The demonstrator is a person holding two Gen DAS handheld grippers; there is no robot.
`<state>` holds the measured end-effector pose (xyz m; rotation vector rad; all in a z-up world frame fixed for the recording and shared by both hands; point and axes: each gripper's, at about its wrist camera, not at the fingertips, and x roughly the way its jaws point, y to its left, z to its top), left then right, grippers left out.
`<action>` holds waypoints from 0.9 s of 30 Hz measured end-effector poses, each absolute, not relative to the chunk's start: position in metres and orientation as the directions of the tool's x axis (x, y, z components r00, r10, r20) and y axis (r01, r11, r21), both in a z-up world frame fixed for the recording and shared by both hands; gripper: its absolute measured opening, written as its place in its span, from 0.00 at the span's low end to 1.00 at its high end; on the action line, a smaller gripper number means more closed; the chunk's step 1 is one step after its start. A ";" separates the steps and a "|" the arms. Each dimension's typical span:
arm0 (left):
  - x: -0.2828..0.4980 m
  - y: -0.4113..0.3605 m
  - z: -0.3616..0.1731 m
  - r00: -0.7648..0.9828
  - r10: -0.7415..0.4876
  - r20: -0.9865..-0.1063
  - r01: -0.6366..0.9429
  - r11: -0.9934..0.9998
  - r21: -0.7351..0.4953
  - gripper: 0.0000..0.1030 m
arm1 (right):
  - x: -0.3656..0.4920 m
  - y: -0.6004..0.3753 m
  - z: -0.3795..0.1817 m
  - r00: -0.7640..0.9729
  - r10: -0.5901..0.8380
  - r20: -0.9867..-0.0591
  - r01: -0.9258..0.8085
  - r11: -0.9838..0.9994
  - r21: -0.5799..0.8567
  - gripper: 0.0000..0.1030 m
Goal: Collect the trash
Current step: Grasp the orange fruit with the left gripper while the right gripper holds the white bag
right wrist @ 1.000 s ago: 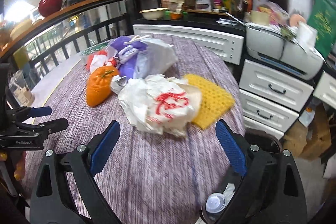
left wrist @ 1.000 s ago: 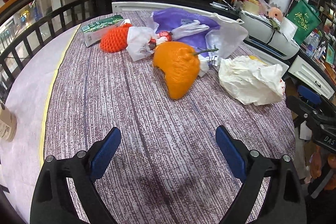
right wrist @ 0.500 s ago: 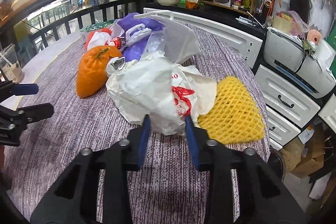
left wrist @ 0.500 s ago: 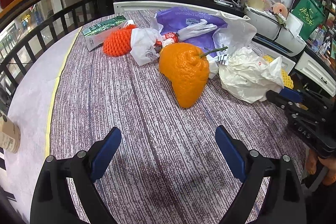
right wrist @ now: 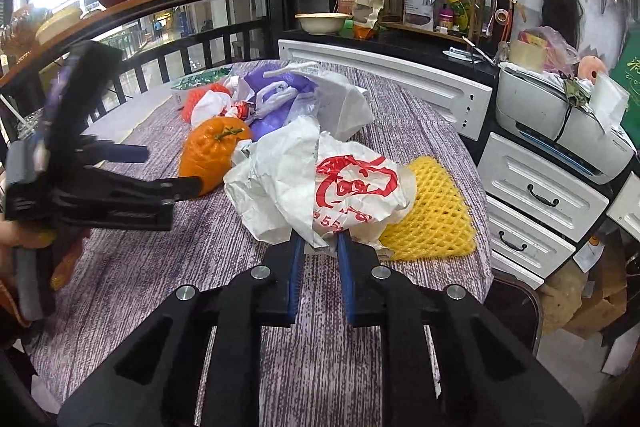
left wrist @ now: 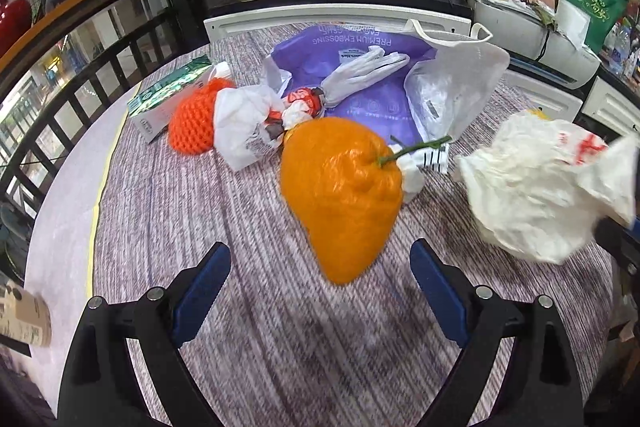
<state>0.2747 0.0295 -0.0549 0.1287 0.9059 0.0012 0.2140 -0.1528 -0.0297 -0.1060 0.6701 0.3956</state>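
A crumpled white plastic bag (right wrist: 320, 179) with red print lies on the purple striped table (right wrist: 160, 259). My right gripper (right wrist: 320, 243) has its jaws closing, and the pads pinch the bag's near edge. The same bag (left wrist: 528, 195) shows blurred at the right of the left wrist view. My left gripper (left wrist: 320, 259) is open just above the table, with the tip of a large orange fruit (left wrist: 344, 187) right in front of its fingers. From the right wrist view the left gripper (right wrist: 160, 169) sits beside the orange fruit (right wrist: 212, 155).
Behind the fruit lie a small white bag (left wrist: 244, 127), an orange foam net (left wrist: 192, 123), a green carton (left wrist: 168, 99) and a purple bag (left wrist: 360, 67). A yellow foam net (right wrist: 432, 215) lies beside the white bag. White drawers (right wrist: 540, 195) stand to the right.
My right gripper went from wide open to closed on the white bag's edge. My left gripper moved closer to the orange fruit, which now looms larger.
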 end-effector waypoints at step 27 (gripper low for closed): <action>0.239 0.062 -0.047 0.648 -0.028 -0.761 -0.023 0.998 -0.056 0.34 | 0.191 -0.173 -0.023 0.735 0.350 -0.581 -0.369 0.925 0.090 0.16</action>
